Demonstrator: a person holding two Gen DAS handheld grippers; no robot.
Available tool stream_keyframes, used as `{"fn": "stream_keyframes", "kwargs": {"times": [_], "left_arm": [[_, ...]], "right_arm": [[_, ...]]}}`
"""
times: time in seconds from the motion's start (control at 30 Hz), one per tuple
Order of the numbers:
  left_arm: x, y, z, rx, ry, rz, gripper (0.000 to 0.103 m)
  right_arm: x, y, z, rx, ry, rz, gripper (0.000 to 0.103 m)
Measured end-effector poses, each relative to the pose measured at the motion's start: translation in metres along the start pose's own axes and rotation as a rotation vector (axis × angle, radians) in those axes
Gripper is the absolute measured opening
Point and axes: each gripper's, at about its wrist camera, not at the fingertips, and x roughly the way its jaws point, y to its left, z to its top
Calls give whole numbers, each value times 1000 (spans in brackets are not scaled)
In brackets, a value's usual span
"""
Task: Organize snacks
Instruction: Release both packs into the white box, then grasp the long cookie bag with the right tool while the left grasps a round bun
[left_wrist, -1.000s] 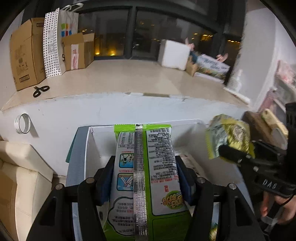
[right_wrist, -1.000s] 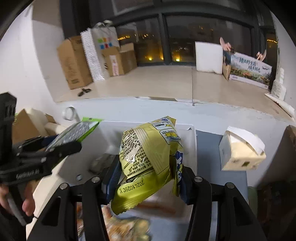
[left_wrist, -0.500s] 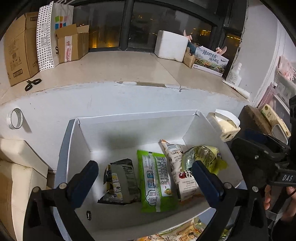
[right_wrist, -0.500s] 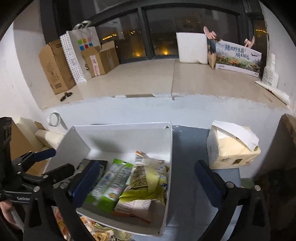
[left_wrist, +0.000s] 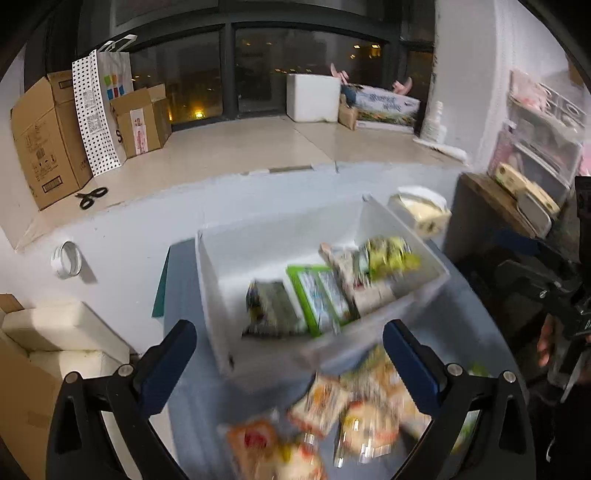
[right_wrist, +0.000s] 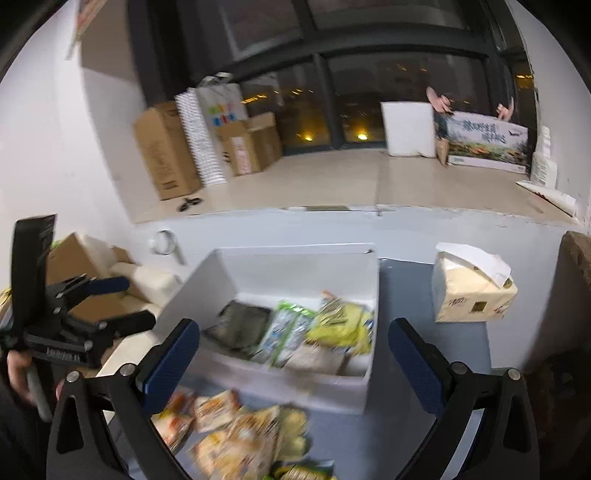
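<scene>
Below both wide-open, empty grippers (left_wrist: 288, 360) (right_wrist: 293, 354), loose snacks (right_wrist: 236, 435) lie piled; a careless grab could pinch two.

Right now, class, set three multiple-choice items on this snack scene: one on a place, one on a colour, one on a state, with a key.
1. Where does the tissue pack stand?
A. inside the white box
B. outside it, on its right in the right wrist view
C. on the window ledge

2. What colour is the packet lying between the dark packet and the yellow packet?
A. green
B. red
C. purple

3. How are the right tongs?
A. shut on a packet
B. open, empty
C. out of view

Key: B, it stands on the table beside the white box; A, the green packet lies in the middle; B, the pads stand wide apart with nothing between them.
</scene>
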Motion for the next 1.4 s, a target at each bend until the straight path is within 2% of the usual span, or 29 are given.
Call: {"fn": "stream_keyframes", "kwargs": {"times": [0.13, 0.3, 0.43, 0.5, 0.6, 0.73, 0.8, 1.0, 1.13, 1.2, 1.23, 1.33, 1.4], "left_arm": [[-21, 1, -39, -2, 12, 24, 103], [-31, -5, -104, -104, 26, 1, 103], [-36, -22, -147, -78, -4, 79, 103], [-40, -26, -158, -71, -20, 65, 103], [-42, -24, -160, -94, -34, 46, 103], [-40, -18, -155, -130, -39, 33, 103], [-39, -16, -156, -140, -38, 29, 103], [-40, -9, -157, -155, -37, 39, 103], [-38, -6, -160, -156, -28, 57, 103], [-37, -4, -161, -157, -25, 65, 103], [-37, -3, -162, -159, -24, 65, 103], [-35, 0, -163, -168, -19, 70, 103], [-34, 1, -164, -169, -17, 72, 103]], "right_arm": [[-32, 16, -31, -5, -6, 35, 103], [-48, 27, -78, 12, 13, 34, 103], [-51, 37, -122, 38, 56, 17, 103], [-47, 43, -136, 8, 91, 15, 103], [-39, 47, -145, -13, 139, 19, 103], [-26, 52, -141, -63, 175, 14, 103], [-12, 59, -139, -107, 222, 18, 103], [47, 81, -134, -259, 363, -12, 103], [88, 80, -137, -263, 456, 15, 102], [101, 80, -142, -290, 489, -41, 73], [102, 82, -144, -330, 487, -91, 40], [93, 82, -143, -294, 468, -16, 38], [84, 86, -141, -309, 435, -5, 38]]}}
